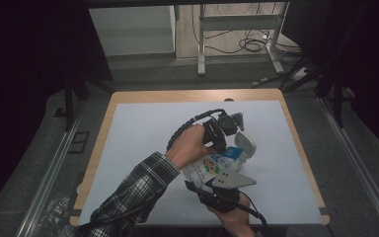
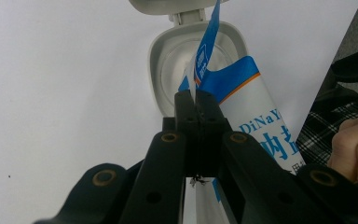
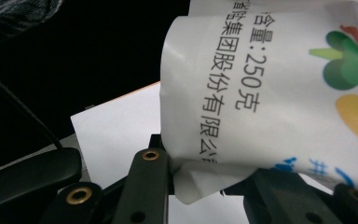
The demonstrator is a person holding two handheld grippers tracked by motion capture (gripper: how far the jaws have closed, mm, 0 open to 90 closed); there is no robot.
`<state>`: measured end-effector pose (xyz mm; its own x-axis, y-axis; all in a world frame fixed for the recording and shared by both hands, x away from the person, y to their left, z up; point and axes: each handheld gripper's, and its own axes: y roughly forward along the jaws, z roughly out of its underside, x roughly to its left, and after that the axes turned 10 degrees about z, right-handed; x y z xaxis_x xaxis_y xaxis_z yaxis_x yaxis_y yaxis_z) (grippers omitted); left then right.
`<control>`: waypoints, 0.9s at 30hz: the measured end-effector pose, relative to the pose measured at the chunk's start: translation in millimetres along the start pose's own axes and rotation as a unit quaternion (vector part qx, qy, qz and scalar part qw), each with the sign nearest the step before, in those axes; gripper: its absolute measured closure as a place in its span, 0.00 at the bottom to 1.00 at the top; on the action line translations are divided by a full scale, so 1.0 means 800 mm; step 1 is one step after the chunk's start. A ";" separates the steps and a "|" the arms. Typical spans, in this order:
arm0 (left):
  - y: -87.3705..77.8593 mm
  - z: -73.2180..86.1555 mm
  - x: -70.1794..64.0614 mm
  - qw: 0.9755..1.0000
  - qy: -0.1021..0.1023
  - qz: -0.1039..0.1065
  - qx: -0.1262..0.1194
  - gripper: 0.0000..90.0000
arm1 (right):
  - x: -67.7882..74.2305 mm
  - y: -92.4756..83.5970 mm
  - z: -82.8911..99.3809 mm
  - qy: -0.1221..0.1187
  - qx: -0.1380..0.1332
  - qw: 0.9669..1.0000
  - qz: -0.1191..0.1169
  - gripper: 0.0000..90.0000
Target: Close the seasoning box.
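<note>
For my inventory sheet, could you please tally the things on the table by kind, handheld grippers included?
White-and-blue printed plastic pouch: 1
White round plastic container with its hinged lid open: 1
Black two-jaw handheld grippers, left gripper and right gripper: 2
Total: 4

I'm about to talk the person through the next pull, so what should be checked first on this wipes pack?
1. Left claw shut on the blue tab: ok.
2. Right claw clamped on the far end of the pack: ok.
3. Flip lid swung open, off the opening: ok.
4. Pack over the white mat, away from its edges: ok.
5. Whether a wipe is following the tab: cannot tell.
</note>
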<state>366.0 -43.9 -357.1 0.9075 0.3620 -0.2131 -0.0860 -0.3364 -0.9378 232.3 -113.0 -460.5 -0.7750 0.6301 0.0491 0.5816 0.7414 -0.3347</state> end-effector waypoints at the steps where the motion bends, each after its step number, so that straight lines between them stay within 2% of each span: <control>1: 0.000 0.000 0.000 1.000 -0.001 0.000 0.000 1.00 | 0.000 0.000 0.000 0.000 0.000 1.000 0.000 0.83; 27: 0.001 -0.001 0.000 1.000 -0.001 0.002 0.002 1.00 | 0.000 -0.002 -0.002 -0.004 -0.006 1.000 0.001 0.83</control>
<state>366.5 -44.6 -357.4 0.9060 0.3626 -0.2184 -0.0917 -0.3355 -0.9376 231.9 -113.7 -458.8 -0.7760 0.6295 0.0402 0.5858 0.7428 -0.3240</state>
